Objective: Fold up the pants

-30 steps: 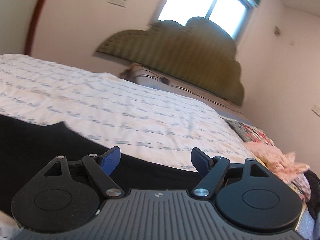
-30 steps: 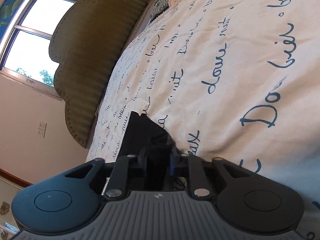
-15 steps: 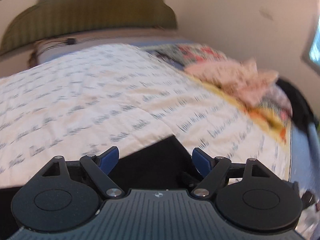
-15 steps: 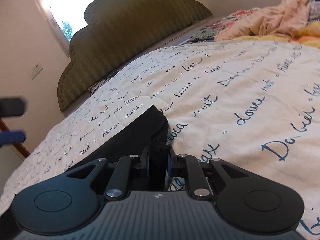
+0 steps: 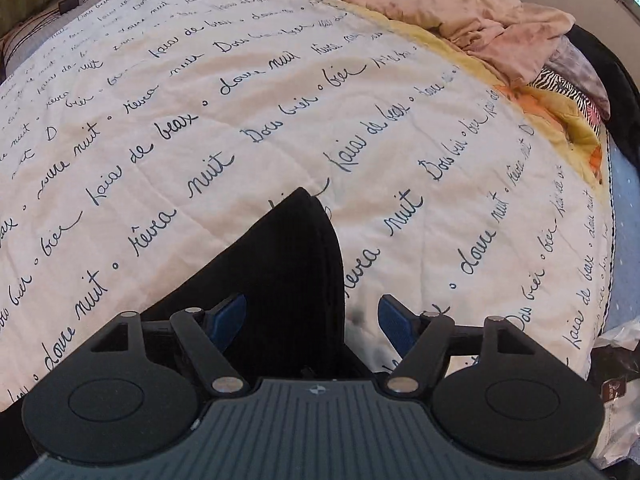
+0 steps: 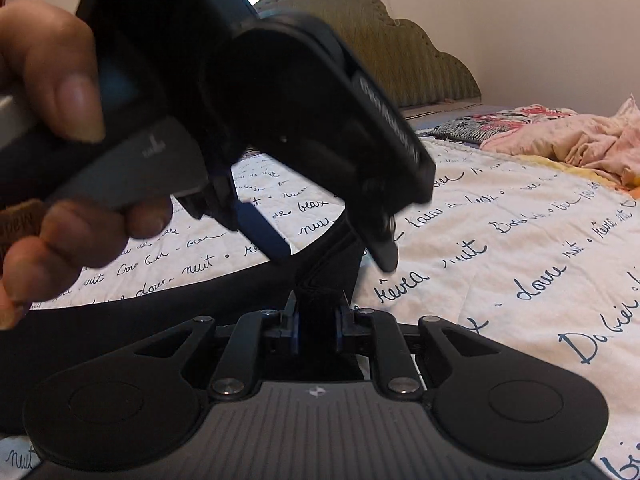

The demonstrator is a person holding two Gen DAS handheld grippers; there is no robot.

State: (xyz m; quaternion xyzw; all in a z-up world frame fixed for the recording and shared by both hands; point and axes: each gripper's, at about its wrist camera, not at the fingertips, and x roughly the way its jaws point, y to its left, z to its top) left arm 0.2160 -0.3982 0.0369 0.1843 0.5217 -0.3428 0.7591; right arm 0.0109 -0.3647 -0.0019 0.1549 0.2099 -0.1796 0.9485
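Since half a second ago the left wrist camera has tipped down toward the bed, so the headboard has left its view, and the left gripper has swung into the right wrist view, filling the upper left of that frame. The left gripper is released, its blue-padded fingers spread wide above a pointed corner of the black pants, which reaches up the lower centre of the frame over the white quilt printed with blue script. In the right wrist view the right gripper is clenched on a narrow fold of the pants at lower centre, the dark cloth spreading to the lower left. A hand holds the left gripper's handle at the left edge. Pink bedding lies at upper right.
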